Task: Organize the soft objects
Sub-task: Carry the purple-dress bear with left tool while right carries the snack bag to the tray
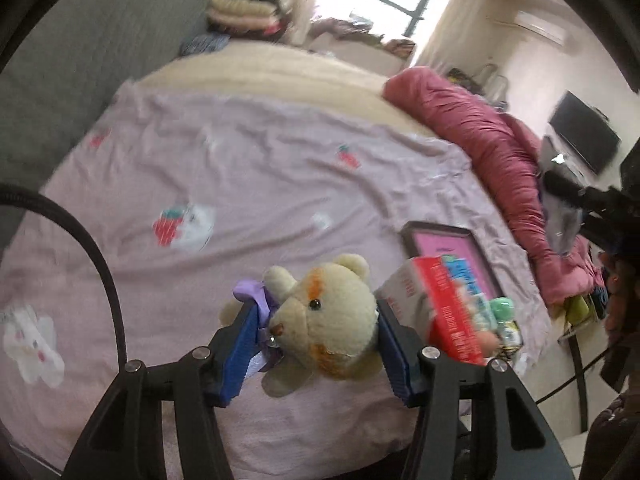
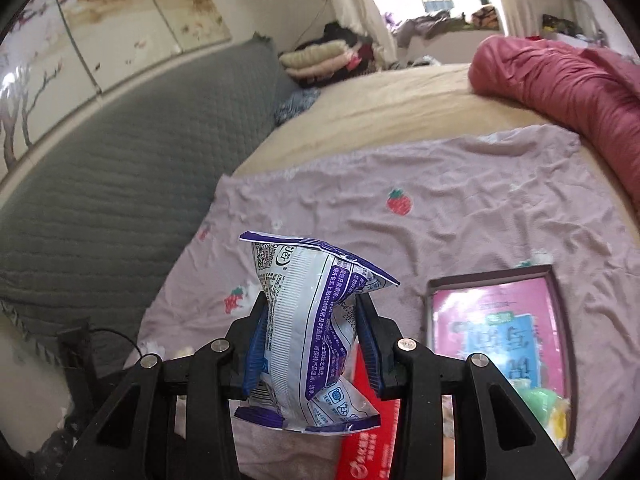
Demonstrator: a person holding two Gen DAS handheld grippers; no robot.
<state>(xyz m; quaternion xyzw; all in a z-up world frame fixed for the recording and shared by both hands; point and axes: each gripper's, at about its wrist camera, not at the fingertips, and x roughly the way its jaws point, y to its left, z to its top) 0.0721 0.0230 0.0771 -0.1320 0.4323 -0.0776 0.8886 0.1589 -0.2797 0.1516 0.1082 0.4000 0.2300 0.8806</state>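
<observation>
A: What does the left wrist view give that the right one lacks?

B: The teddy bear (image 1: pixel 332 316), cream with a purple bow. The left tongs (image 1: pixel 318 344) pinch it, blue pads pressed into both sides of its head, and it hangs above the pink bedsheet (image 1: pixel 248 168). That view also catches a dark screen (image 1: pixel 582 138) on the far wall and part of the other handheld rig at the right edge.

A: And the right wrist view?

B: The right tongs (image 2: pixel 314 344) squeeze a white and purple soft packet (image 2: pixel 308 332) at its waist, so it bulges above and below the pads. It stands roughly upright between the fingers, above the bed. Only here do you see the grey quilted headboard (image 2: pixel 120 168) and the painted wall panels (image 2: pixel 80 32).

A: Anything shared?

B: The shallow box (image 2: pixel 558 280) holding a pink booklet, lying on the sheet to the right of each pair of tongs, a red carton (image 2: pixel 362 444) next to it, and the rolled red quilt (image 2: pixel 560 80) further back.

A: Readable writing?

B: The packet carries dense Chinese print and a QR code, with the letters "er" near the top. The booklet and carton have Chinese characters too small or blurred to read.
</observation>
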